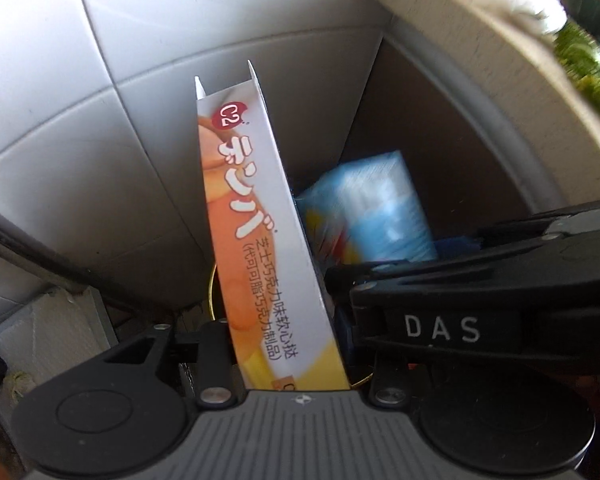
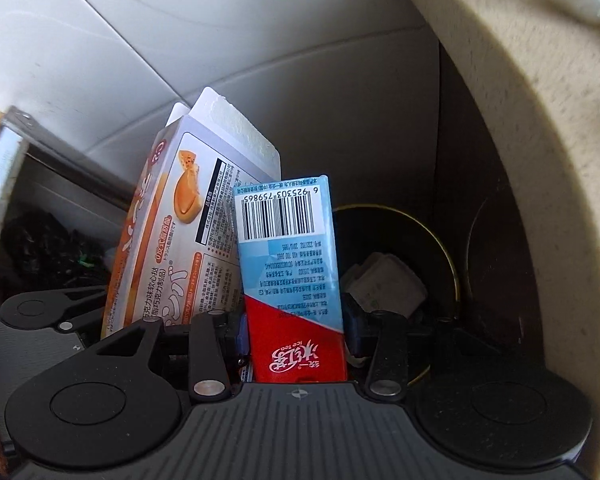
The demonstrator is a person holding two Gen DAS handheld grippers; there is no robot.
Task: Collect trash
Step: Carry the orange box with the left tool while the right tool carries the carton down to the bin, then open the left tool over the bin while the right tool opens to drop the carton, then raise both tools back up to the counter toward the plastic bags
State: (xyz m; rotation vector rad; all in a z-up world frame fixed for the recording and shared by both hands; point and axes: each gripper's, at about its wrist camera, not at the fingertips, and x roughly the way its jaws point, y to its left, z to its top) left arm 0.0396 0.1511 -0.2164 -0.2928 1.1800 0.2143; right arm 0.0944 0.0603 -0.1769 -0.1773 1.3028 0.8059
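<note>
**Both grippers loaded, over the bin**

White floor tiles (image 2: 260, 60) in the background, cream stone ledge (image 2: 520, 140) curving along the right, dark cabinet wall below it.

Left gripper (image 1: 288, 344): jaws clamped on the snack box (image 1: 256, 216), a long white-and-orange carton with its end flaps open. Box sits between the jaws and projects straight out past the tips. Left finger pad touches its orange face; right edge sits against the other pad.

Right gripper (image 2: 296, 336): drink carton (image 2: 288, 256) stands between the jaws, red end at the base, blue end with barcode projecting forward. Pad contact isn't clear on either side, so can't tell if it's gripped or just let go.

The two grippers are side by side. From the right wrist view the snack box is just left of the jaws, touching or overlapping the drink carton. From the left wrist view the drink carton is blurred, just right of the jaws.

Trash bin (image 2: 440, 240): round, dark, thin gold rim, ahead and right of the right jaws. Crumpled white paper (image 2: 388, 284) lies inside.
</note>
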